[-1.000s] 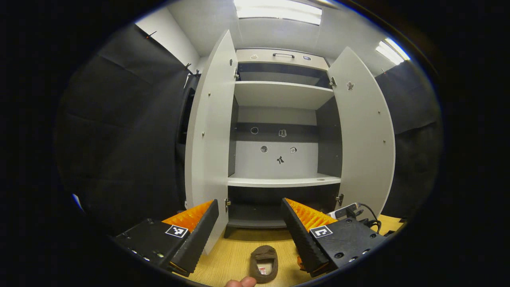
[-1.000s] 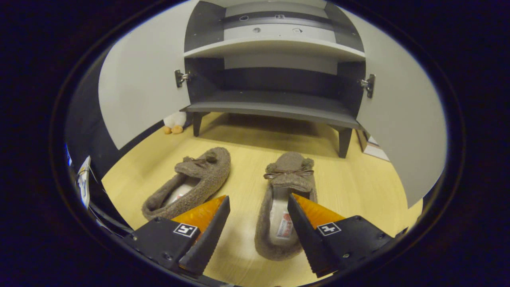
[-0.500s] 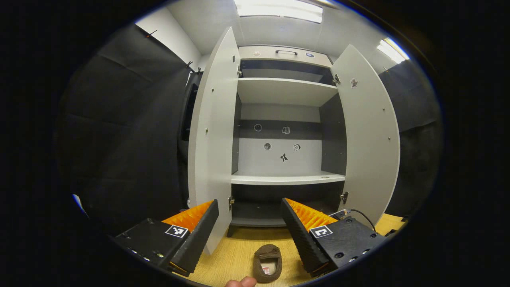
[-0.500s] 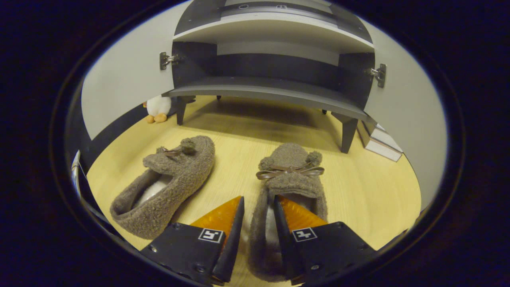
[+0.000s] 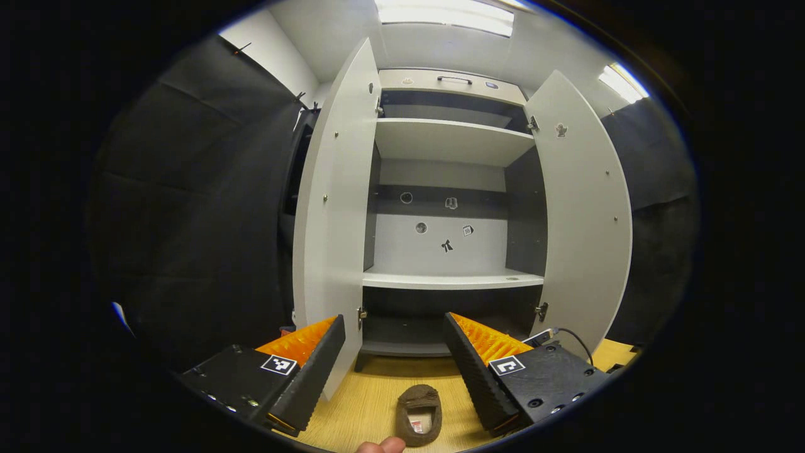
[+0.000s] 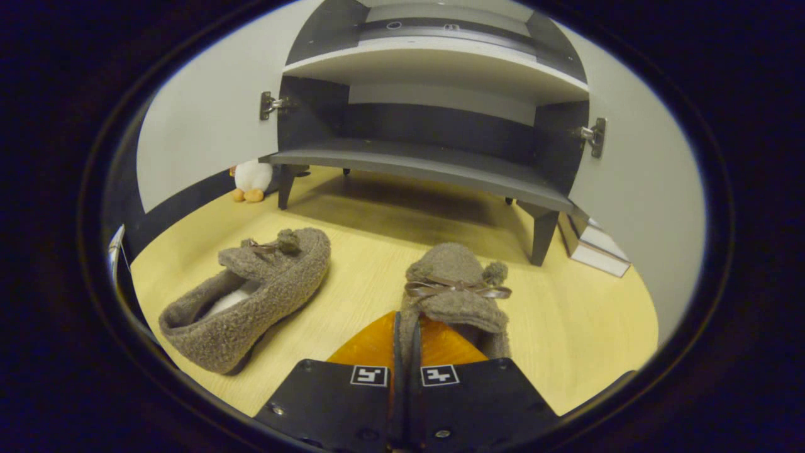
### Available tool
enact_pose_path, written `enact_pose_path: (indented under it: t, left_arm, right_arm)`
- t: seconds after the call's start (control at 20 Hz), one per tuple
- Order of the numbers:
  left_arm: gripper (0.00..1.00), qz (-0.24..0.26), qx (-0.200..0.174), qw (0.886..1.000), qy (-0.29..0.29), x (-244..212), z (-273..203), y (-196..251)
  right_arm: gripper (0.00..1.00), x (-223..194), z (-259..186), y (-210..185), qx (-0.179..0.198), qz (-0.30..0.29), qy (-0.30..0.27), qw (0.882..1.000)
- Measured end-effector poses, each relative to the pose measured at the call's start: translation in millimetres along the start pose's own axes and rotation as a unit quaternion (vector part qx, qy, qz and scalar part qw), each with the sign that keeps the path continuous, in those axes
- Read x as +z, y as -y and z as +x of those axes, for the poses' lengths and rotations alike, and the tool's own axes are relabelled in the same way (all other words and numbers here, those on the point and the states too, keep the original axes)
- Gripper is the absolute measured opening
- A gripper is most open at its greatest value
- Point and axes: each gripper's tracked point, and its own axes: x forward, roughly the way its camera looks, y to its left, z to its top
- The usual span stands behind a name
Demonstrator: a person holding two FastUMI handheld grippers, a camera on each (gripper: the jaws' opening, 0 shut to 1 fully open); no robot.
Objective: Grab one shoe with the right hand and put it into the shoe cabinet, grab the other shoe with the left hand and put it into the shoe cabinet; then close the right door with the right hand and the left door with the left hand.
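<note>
We are seeing two fuzzy grey-brown slippers, left slipper (image 6: 251, 296) and right slipper (image 6: 456, 292), the latter wearing a shiny brown bow | shoe cabinet (image 5: 449, 189) showing pale grey doors, dark grey interior | floor (image 6: 377, 251) showing light yellow woodgrain | plush toy (image 6: 251, 179) showing white with orange feet

bright ceiling panels (image 5: 443, 14) | sharp focus | fisheye-curved edges

The heel half of the right shoe (image 6: 456, 292) is hidden behind the right gripper (image 6: 404, 333), whose fingers are pinched together on its side wall. In the left gripper view, the other gripper's body covers the near right floor, and the cabinet's small stickers (image 5: 446, 245) are too small to make out. A fingertip (image 5: 380, 446) is cut off at the near edge.
</note>
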Motion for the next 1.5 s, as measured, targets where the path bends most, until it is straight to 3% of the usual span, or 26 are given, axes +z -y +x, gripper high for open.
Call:
enact_pose_path:
  t: [0.4,0.8,1.05,1.2,1.4,1.5]
  left_arm:
    - [0.95,-0.004,-0.016,1.000,0.003,0.1,0.2,14.3]
    - [0.95,-0.006,-0.024,1.000,0.009,2.3,-2.4,22.4]
    - [0.95,0.005,-0.018,1.000,0.012,4.0,-6.2,18.8]
    - [0.95,0.003,-0.017,1.000,0.010,2.3,-10.8,17.0]
    - [0.95,0.005,-0.009,1.000,0.008,0.2,-15.4,12.3]
    - [0.95,0.006,-0.003,1.000,0.006,-1.5,-16.2,7.1]
  right_arm:
    - [0.06,73.3,-64.7,11.1,0.000,-0.015,0.090,0.996]
    - [0.06,228.8,-131.8,23.9,0.004,-0.015,0.205,0.979]
    - [0.06,323.6,-98.9,53.4,-0.028,-0.048,0.209,0.976]
    - [0.06,366.6,-63.0,67.8,-0.042,-0.057,0.181,0.981]
    - [0.06,397.1,-13.4,86.0,-0.072,-0.103,0.131,0.983]
    - [0.06,402.7,4.2,86.1,-0.071,-0.089,0.103,0.988]
